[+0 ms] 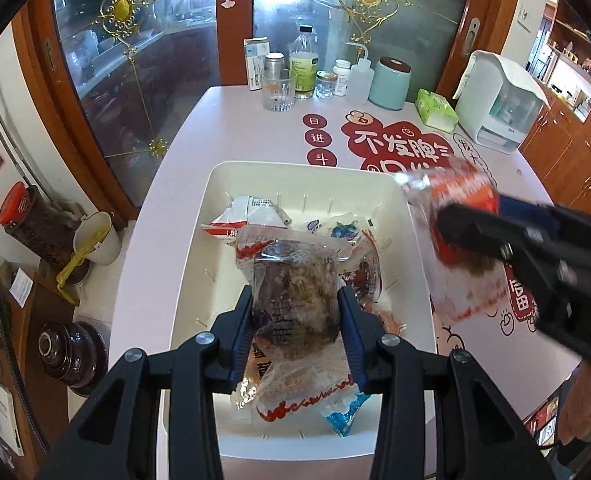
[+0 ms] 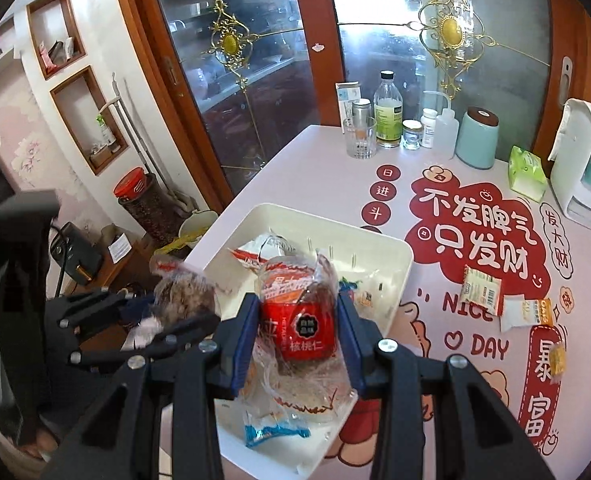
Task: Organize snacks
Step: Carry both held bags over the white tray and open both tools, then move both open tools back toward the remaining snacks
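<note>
My left gripper [image 1: 295, 296] is shut on a clear packet of dark brown nuts [image 1: 291, 264], held above the white bin [image 1: 223, 184]. In the right wrist view the same gripper [image 2: 167, 312] and brown packet [image 2: 187, 292] hang over the bin's left edge. My right gripper [image 2: 299, 308] is shut on a clear packet with a red label [image 2: 299, 320], over the bin's [image 2: 375, 240] near part. From the left wrist view this gripper [image 1: 471, 220] and its red packet [image 1: 451, 192] are blurred at the bin's right rim. Several snack packets lie in the bin, among them a blue one [image 1: 343, 420].
Three loose small packets [image 2: 481, 290] lie on the printed tablecloth right of the bin. At the table's back stand a glass [image 1: 277, 94], bottles, a teal canister [image 1: 389, 84], a green tissue pack [image 1: 435, 108] and a white appliance [image 1: 495, 100]. Jars sit on the floor left.
</note>
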`<action>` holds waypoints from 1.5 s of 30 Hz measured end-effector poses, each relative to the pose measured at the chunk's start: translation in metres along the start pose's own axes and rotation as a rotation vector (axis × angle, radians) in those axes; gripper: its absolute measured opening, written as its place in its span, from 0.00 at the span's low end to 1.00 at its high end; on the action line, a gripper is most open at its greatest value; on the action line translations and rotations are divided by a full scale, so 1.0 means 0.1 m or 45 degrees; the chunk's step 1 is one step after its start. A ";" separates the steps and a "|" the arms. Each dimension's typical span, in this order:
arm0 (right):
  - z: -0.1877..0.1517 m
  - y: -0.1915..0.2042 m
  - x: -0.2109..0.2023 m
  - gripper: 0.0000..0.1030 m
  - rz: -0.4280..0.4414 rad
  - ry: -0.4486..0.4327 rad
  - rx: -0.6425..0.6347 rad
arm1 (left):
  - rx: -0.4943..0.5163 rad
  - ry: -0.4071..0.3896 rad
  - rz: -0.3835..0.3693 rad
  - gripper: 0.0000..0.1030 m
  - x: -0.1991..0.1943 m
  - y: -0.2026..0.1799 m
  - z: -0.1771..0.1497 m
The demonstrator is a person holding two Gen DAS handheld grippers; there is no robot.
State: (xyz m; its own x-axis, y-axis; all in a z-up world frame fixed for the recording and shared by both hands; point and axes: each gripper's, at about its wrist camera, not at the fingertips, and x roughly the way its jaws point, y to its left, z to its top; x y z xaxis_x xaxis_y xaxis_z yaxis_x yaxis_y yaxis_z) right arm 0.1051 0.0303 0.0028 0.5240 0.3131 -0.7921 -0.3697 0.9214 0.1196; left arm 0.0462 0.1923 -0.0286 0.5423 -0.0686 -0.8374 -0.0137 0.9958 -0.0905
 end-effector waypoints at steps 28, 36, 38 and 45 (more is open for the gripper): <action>-0.10 -0.13 0.39 0.44 -0.058 0.139 0.095 | 0.042 0.039 0.048 0.78 0.08 -0.17 -0.06; -0.23 -0.18 0.33 0.44 -0.054 0.155 0.103 | 0.050 0.072 0.043 0.78 0.08 -0.24 -0.13; -0.27 -0.19 0.32 0.44 -0.054 0.162 0.102 | 0.054 0.081 0.048 0.78 0.08 -0.25 -0.15; -0.46 -0.29 0.30 0.44 -0.057 0.194 0.124 | 0.064 0.126 0.075 0.78 0.14 -0.29 -0.24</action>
State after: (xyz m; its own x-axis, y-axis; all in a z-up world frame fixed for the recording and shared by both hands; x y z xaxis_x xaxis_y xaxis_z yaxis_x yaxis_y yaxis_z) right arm 0.0962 0.0019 -0.0523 0.4135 0.2396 -0.8784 -0.2686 0.9539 0.1337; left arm 0.0334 0.1606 -0.0505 0.4558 -0.0128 -0.8900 0.0001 0.9999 -0.0143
